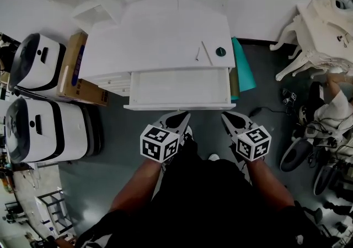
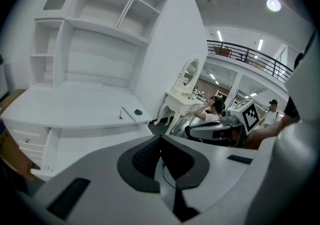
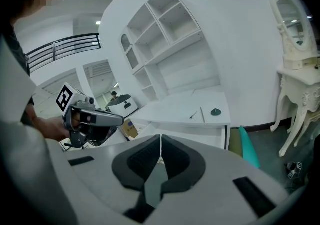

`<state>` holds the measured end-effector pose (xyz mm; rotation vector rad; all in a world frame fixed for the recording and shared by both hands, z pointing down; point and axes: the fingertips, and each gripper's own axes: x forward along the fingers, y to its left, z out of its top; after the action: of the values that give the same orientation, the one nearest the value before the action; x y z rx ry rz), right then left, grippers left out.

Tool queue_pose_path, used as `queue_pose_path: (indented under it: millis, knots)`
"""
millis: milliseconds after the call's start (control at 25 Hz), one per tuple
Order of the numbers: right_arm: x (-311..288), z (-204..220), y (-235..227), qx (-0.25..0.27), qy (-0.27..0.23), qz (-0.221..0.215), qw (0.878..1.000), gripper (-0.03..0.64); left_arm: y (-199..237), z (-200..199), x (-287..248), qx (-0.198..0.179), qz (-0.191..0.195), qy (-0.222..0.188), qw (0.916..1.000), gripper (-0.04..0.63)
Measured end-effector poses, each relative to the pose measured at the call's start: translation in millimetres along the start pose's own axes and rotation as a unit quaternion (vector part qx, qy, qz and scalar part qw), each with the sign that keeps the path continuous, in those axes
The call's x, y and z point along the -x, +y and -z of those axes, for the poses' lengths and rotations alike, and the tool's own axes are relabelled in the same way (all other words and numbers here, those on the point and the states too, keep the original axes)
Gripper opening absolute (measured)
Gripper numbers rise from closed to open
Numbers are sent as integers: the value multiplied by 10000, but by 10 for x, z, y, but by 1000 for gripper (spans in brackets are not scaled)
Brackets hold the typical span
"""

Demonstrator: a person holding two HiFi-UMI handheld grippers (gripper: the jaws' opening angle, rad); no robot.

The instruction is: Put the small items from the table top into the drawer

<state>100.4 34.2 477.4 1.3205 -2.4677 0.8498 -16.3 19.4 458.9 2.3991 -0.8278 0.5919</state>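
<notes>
The person wears black; the grey left tool (image 1: 181, 114) and right tool (image 1: 225, 115) each carry a black-and-white marker cube (image 1: 160, 143).

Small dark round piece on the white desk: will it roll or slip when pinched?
The small dark round piece sits flat on a wide base, so it probably won't roll. It looks low and tapered, so a pinch may slip off. Small, so likely light.

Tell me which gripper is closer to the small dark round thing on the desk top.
Right. The right gripper sits nearly straight in front of the dark round item, by the right end of the drawer; the left gripper is at the same depth but further left.
</notes>
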Motion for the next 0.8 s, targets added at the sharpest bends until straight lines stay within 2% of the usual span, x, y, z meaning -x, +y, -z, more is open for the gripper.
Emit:
queue_pose_path:
  millis: [160, 400, 800]
  knots:
    - [-247, -122, -69, 100, 112, 170, 9997, 28, 264, -82, -138, 73, 160, 168, 9997, 5]
    - [-660, -269, -111, 88, 222, 392, 9989, 28, 710, -282, -216, -27, 304, 197, 9993, 4]
    - [-1248, -507, -187, -213, 144, 786, 9966, 28, 1266, -333, -289, -175, 639, 461, 9967, 4]
